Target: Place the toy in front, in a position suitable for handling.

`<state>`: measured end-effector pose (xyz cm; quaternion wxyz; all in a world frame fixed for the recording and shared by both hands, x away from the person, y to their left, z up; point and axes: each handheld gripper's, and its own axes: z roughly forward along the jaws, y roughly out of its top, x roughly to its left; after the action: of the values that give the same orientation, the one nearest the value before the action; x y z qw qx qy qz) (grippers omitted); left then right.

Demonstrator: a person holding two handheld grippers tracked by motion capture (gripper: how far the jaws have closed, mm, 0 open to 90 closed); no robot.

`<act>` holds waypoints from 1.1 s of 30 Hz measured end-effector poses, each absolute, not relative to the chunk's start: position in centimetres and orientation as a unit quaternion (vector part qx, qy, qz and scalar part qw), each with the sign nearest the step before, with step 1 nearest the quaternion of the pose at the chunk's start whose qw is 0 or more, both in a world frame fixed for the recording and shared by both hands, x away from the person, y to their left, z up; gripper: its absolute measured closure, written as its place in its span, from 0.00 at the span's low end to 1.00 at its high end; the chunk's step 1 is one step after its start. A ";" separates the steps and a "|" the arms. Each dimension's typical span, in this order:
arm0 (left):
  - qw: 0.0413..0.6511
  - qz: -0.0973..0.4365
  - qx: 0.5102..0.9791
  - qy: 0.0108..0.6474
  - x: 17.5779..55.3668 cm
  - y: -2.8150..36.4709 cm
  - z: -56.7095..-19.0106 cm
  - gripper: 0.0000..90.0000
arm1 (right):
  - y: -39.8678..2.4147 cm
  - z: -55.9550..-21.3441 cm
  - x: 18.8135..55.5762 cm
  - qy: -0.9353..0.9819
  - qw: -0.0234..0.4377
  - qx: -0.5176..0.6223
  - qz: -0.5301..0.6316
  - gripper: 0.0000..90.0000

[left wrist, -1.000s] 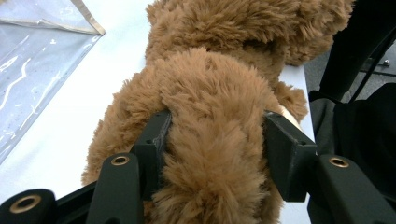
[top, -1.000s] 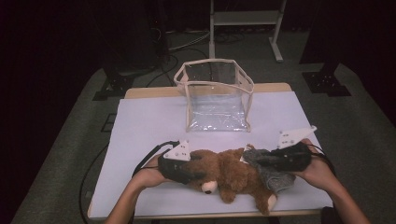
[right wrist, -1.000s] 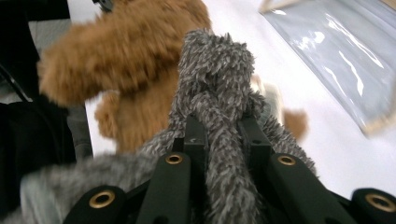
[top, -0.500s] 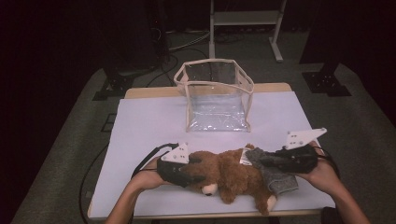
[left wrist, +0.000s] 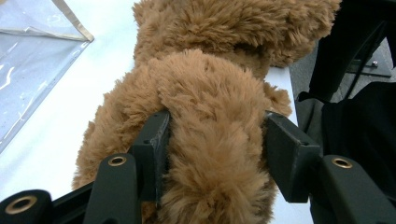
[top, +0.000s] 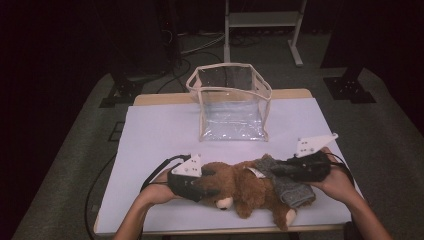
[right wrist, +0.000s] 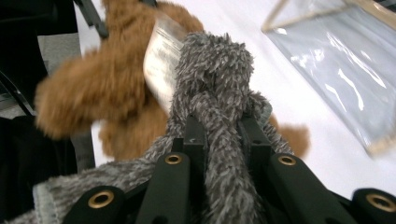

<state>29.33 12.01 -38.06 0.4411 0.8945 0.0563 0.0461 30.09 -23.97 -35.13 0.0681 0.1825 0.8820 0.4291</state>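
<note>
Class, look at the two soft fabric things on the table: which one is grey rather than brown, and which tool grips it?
The grey knitted piece lying over the brown teddy bear; the right tool is clamped on it, while the left tool squeezes the bear.

The table [top: 150,125] carries a clear bag [top: 231,102] standing upright at its far middle edge, mouth upward. A teddy bear [top: 245,187] lies on the near part of the table, in front of the bag and well apart from it. A knitted garment [top: 290,187] lies over the bear's right end. The left gripper [top: 192,182] sits at the bear's left end, its jaws on either side of a limb of the bear. The right gripper [top: 300,167] sits at the bear's right end, jaws pressed on a fold of the garment. A paper tag [right wrist: 161,51] lies between bear and garment. A metal stand [top: 262,20] is on the floor behind the table
</note>
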 end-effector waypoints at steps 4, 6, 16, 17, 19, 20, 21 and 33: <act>0.440 0.046 0.895 0.057 29.3 12.0 -38.0 0.47 | -21.8 -35.3 31.1 0.890 0.059 0.166 0.420 0.84; 0.441 0.047 0.894 0.059 29.4 12.0 -37.7 0.42 | -21.3 -35.6 31.3 0.893 0.054 0.164 0.416 0.84; 0.420 0.057 0.903 0.068 30.6 10.0 -37.2 0.20 | -21.5 -36.4 30.1 0.892 0.047 0.163 0.418 0.85; 0.415 0.052 0.905 0.071 30.8 9.7 -37.4 0.18 | -21.5 -36.4 30.0 0.893 0.047 0.162 0.418 0.85; 0.411 0.041 0.907 0.077 31.2 9.1 -37.7 0.15 | -21.5 -36.4 29.9 0.893 0.048 0.161 0.417 0.85; 0.409 0.037 0.909 0.078 31.3 8.9 -37.9 0.13 | -21.5 -36.5 29.9 0.893 0.046 0.162 0.418 0.85; 0.405 0.031 0.910 0.080 31.4 8.6 -38.1 0.12 | -21.5 -36.5 29.9 0.892 0.044 0.162 0.420 0.85; 0.392 0.064 0.914 0.087 32.4 8.2 -38.2 0.53 | -22.1 -36.7 31.4 0.881 0.041 0.184 0.434 0.84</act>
<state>32.43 8.22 -38.20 0.3920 0.9136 0.0869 0.0639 31.39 -22.14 -36.74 0.0410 0.1841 0.8810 0.4340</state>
